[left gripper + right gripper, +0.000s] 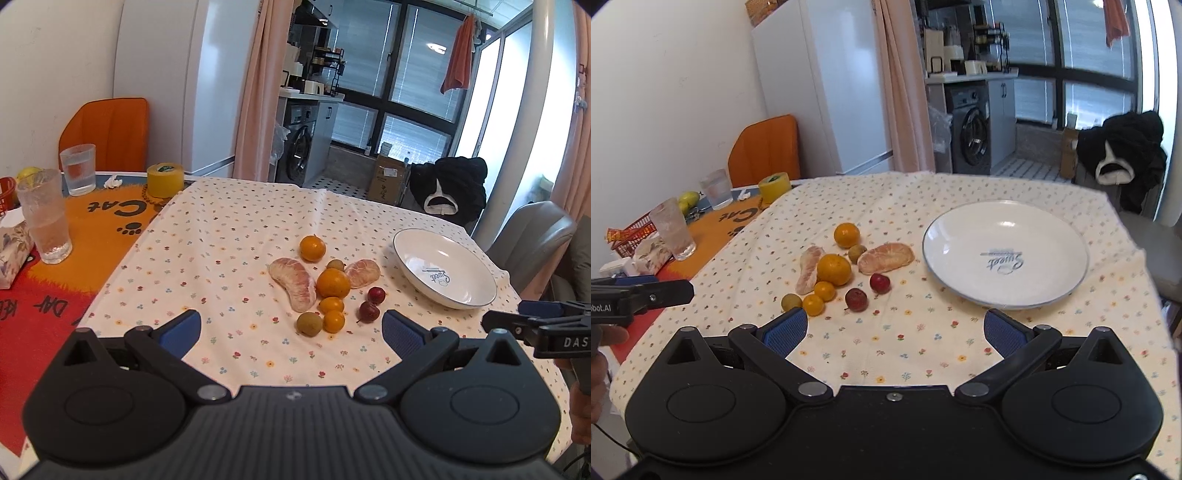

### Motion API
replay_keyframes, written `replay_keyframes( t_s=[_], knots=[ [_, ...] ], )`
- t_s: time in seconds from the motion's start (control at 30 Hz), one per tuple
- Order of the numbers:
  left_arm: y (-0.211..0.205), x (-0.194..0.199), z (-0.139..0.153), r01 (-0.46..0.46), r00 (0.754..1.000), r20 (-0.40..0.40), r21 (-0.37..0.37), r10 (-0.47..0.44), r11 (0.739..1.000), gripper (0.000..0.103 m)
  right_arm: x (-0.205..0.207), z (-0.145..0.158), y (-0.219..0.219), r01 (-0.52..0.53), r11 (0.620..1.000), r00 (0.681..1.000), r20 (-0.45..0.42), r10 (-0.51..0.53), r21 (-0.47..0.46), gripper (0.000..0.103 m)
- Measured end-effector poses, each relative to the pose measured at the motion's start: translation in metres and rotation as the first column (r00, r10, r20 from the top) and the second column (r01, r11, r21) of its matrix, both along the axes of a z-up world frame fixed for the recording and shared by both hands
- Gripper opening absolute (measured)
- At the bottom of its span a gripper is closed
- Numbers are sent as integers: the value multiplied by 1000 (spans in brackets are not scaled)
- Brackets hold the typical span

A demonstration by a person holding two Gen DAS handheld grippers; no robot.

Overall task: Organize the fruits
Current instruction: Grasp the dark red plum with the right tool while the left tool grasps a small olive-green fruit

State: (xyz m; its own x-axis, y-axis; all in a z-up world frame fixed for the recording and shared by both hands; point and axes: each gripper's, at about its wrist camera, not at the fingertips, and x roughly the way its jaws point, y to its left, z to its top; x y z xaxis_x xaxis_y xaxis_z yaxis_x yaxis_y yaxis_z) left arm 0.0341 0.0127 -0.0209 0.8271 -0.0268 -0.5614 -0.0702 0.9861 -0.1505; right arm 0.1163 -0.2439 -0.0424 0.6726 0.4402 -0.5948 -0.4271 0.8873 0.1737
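Note:
A cluster of fruit lies on the flowered tablecloth: a large orange, a second orange behind it, two peeled pomelo segments, small kumquats, two red fruits and brownish round fruits. A white plate sits empty to the right of the fruit. My left gripper hovers open in front of the cluster, holding nothing. My right gripper is open too, below the plate and fruit.
Two glasses, a yellow tape roll, a tissue pack and a red basket stand on the orange mat at left. An orange chair and a grey chair flank the table.

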Motion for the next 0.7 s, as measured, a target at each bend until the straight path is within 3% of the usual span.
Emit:
replay_keyframes(
  t_s=[0.5,0.7],
  knots=[
    [-3,35,-27,1,1000,-20,-25,-1,1000,101,30,-25,4,-66,996,997,-34,68,56,103],
    [-2,49,-40,-1,999,-45,-29,0,1000,94,43,-36,8,-85,994,994,-64,89,75,103]
  ],
)
